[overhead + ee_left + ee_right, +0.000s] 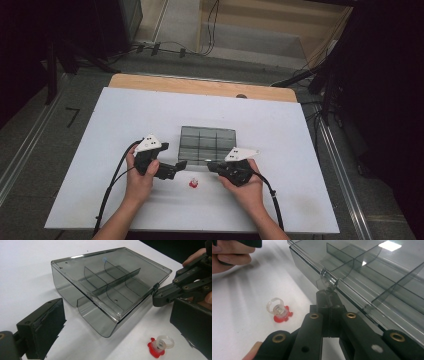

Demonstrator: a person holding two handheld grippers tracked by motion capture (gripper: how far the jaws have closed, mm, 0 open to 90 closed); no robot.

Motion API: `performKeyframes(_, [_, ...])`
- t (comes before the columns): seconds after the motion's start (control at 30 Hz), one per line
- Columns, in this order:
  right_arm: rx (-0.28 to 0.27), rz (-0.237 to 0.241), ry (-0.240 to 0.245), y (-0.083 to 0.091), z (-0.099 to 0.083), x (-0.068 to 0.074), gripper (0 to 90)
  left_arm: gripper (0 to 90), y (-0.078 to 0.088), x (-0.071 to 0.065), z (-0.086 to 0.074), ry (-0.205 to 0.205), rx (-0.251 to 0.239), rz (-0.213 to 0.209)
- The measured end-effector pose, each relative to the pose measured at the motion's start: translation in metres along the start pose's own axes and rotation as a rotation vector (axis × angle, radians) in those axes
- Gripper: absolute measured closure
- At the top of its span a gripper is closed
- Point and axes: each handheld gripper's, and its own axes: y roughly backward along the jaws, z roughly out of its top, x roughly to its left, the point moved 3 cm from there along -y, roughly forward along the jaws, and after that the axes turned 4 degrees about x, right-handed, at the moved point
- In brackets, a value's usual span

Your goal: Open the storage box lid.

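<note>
White counter [100, 165], smoky divided box [207, 144] at its middle: right tongs [327, 291] pinched shut at the front latch [327, 280], left tongs [120, 322] wide; lift gently, steadying the box.

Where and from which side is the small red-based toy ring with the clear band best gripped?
Judging by its pose, grip the small red-based toy ring by its clear band, which stands up from the flat red base on the white table. Come from above, jaws either side of the band.
</note>
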Motion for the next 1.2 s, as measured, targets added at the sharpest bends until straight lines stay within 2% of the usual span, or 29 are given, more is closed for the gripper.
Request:
performKeyframes(0.4, [-0.024,-0.013,-0.001,0.007,0.005,-0.001,88.0,1.0,-0.001,0.000,-0.001,0.000,0.007,0.007])
performKeyframes(0.47, [-0.035,-0.012,0.006,0.009,0.007,-0.001,88.0,4.1,-0.002,0.000,-0.001,-0.003,0.009,0.020])
performKeyframes(0.67, [-0.048,-0.021,0.004,0.012,0.010,-0.002,88.0,4.6,-0.004,0.001,-0.001,-0.006,0.010,0.034])
performKeyframes(1.03, [-0.074,-0.043,0.000,0.016,0.020,-0.007,88.0,14.9,-0.006,0.003,0.009,-0.043,-0.017,0.123])
performKeyframes(1.17, [-0.092,-0.052,-0.006,0.020,0.027,-0.010,88.0,19.9,-0.008,0.005,0.016,-0.087,-0.036,0.151])
performKeyframes(1.2, [-0.092,-0.052,-0.006,0.020,0.027,-0.010,88.0,21.4,-0.008,0.005,0.016,-0.087,-0.036,0.151])
